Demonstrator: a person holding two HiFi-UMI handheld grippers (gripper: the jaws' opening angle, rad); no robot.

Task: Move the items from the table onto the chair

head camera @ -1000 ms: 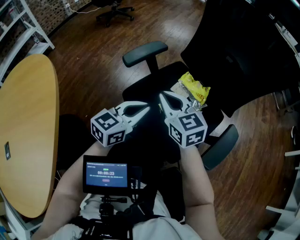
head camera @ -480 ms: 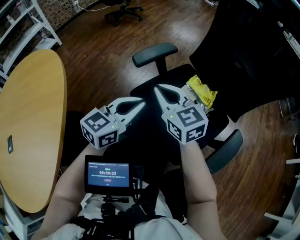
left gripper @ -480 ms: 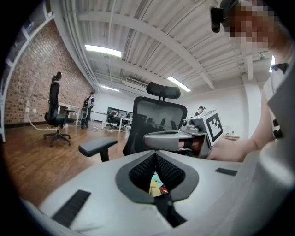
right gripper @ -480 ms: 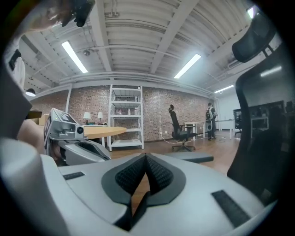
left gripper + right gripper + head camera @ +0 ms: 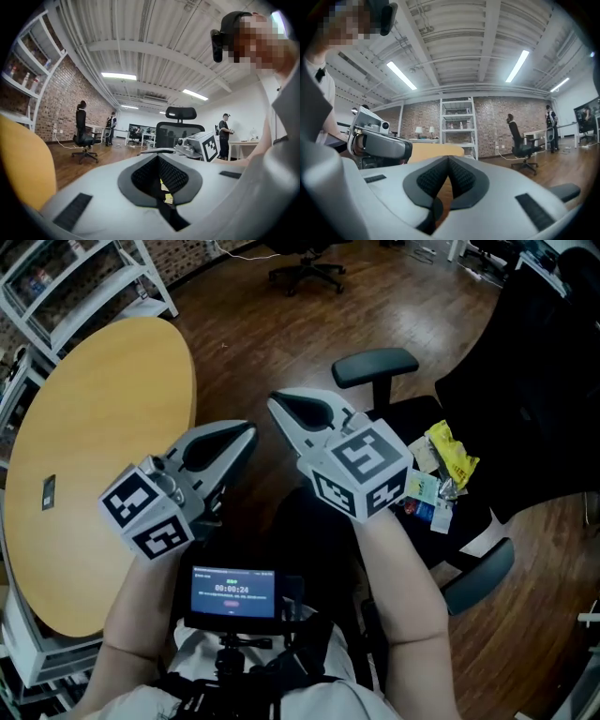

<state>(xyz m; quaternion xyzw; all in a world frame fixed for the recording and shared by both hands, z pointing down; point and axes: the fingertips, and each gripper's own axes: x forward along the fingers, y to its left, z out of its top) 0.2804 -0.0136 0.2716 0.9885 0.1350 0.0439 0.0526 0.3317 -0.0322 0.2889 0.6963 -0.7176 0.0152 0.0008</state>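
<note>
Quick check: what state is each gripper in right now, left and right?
Left gripper: closed, holding nothing.
Right gripper: closed, holding nothing.

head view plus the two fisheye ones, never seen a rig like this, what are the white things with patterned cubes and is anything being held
A person holds two handheld tools, the left gripper and the right gripper; the patterned cubes are part of them. The head view looks down from a camera on the person's head; each gripper view looks along that gripper's own jaws. Both are shut and hold nothing. Packets lie on the black chair; the round wooden table shows a small dark item.
</note>
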